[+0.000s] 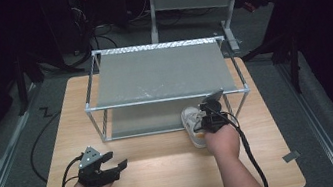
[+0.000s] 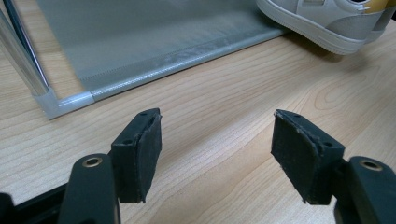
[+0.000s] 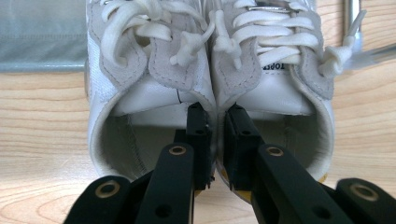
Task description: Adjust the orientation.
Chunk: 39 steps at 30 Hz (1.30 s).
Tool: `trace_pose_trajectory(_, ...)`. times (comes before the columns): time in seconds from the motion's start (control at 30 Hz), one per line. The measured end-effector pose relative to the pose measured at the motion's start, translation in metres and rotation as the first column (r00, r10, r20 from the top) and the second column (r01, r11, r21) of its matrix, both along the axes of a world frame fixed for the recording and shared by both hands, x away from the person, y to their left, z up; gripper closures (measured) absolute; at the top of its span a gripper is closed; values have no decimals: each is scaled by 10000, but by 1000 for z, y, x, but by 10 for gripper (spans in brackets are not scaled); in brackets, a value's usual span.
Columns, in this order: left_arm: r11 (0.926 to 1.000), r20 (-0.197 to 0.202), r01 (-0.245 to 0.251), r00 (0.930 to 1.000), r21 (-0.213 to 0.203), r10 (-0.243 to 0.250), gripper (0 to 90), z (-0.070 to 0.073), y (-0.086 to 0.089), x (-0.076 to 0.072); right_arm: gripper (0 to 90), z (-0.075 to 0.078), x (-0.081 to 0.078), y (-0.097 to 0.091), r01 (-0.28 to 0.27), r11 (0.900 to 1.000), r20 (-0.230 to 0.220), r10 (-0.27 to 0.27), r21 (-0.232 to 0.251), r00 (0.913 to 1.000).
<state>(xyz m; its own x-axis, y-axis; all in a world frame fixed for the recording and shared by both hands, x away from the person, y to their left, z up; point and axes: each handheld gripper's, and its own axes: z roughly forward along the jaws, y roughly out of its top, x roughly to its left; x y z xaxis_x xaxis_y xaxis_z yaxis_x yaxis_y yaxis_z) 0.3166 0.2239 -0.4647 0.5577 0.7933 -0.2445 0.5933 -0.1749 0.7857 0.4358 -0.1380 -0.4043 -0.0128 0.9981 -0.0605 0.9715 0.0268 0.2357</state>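
Jaws of the right gripper [image 3: 215, 140] clamp the touching inner walls of two white lace-up sneakers [image 3: 205, 79]; left gripper [image 2: 217, 154] jaws stand apart above the wooden counter [image 2: 224, 93].

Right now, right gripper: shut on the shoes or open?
Shut. The right gripper has one jaw inside each of the two white shoes, pinching their inner collar walls together.
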Motion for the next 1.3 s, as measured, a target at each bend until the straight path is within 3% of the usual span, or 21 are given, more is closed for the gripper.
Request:
trace_pose_trajectory(0.07, 10000, 18, 30, 10000, 31, -30, 338, 0, 0, 0, 803, -2, 0, 2, -128, 9999, 26, 128, -76, 9999)
trace_pose_trajectory(0.13, 10000, 9, 46, 10000, 27, -46, 337, 0, 0, 0, 736, -4, 0, 3, -213, 9996, -172, 210, -172, 9996)
trace_pose_trajectory(0.27, 10000, -33, 37, 10000, 18, -37, 337, 0, 0, 0, 629, 0, 2, -3, -46, 9999, -195, 48, 135, 9998)
trace_pose_trajectory(0.53, 10000, -34, 77, 10000, 41, -77, 337, 0, -1, 0, 603, 7, -2, -6, -292, 9990, -366, 303, 325, 9989)
trace_pose_trajectory(0.7, 9999, -56, 90, 9999, 64, -89, 337, -1, -2, 0, 601, 15, -7, -4, -491, 9978, -201, 501, 445, 9985)
trace_pose_trajectory(1.0, 9999, -116, 136, 9998, 76, -135, 361, -2, -2, 0, 577, 26, -22, -1, -1506, 9872, 7, 1508, 525, 9886)
trace_pose_trajectory(1.2, 9997, -157, 216, 9996, 102, -215, 394, -2, -5, 0, 576, 26, -37, -13, -2039, 9776, 568, 2009, 515, 9780)
trace_pose_trajectory(1.3, 9997, -196, 209, 9996, 142, -206, 407, -3, -6, 0, 557, 25, -49, -30, -2219, 9724, 1111, 2133, 719, 9707)
